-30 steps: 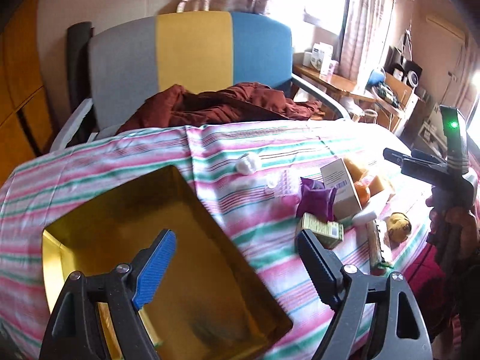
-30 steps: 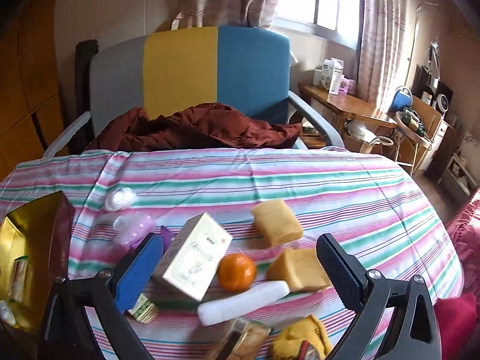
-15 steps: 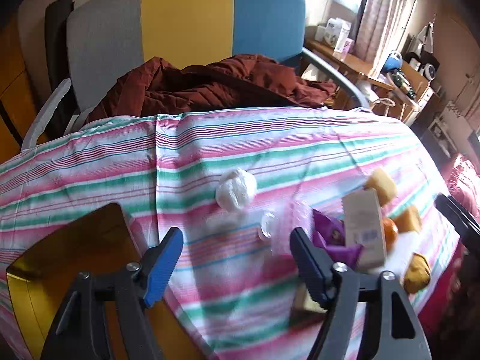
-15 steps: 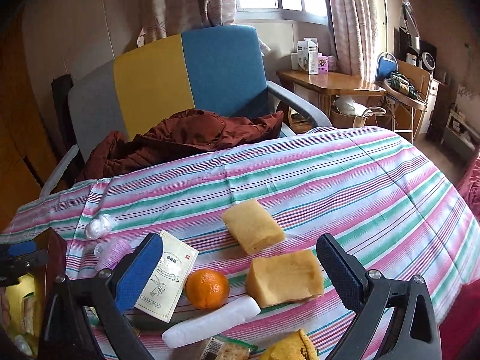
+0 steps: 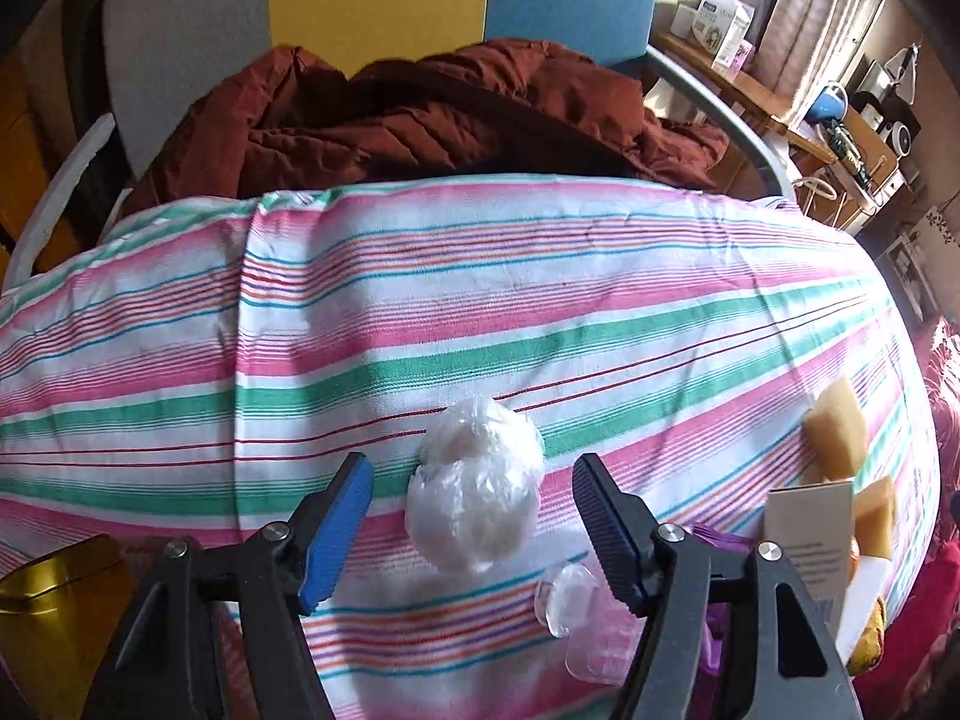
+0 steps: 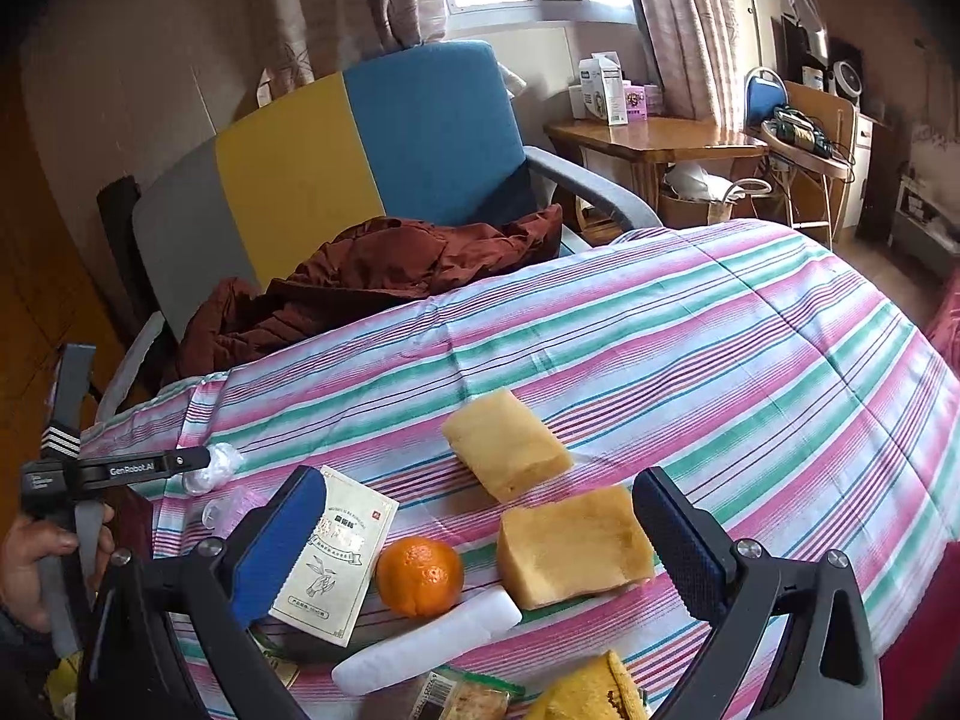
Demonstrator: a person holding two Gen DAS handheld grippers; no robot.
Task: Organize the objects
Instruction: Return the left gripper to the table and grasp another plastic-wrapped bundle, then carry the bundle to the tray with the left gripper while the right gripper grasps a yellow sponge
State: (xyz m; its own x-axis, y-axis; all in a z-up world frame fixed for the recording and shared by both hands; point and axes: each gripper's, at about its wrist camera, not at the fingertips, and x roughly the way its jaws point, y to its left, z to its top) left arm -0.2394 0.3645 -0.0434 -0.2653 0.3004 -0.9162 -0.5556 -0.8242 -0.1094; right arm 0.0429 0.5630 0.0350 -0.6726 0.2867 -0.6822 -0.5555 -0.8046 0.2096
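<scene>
A white ball wrapped in clear plastic [image 5: 480,492] lies on the striped tablecloth [image 5: 540,312]. My left gripper [image 5: 473,468] points steeply down over it with a jaw on either side; the jaws are closing and the pads stand clear of the ball. The right wrist view shows that ball [image 6: 217,467] beside the left gripper's finger [image 6: 138,469]. My right gripper [image 6: 480,483] hangs open over two yellow sponges [image 6: 507,441] [image 6: 573,546], an orange [image 6: 420,576], a white box [image 6: 333,558] and a white tube [image 6: 426,639], holding nothing.
A gold tin [image 5: 54,576] sits at the lower left. A small clear container [image 5: 570,594] and a purple bag [image 5: 720,540] lie just right of the ball. Behind the table stands a grey, yellow and blue chair [image 6: 360,144] with a brown jacket [image 6: 372,276].
My left gripper moved from above the gold tin to the right and down onto the white ball, and its jaws narrowed. The right gripper shifted slightly and rolled, still open.
</scene>
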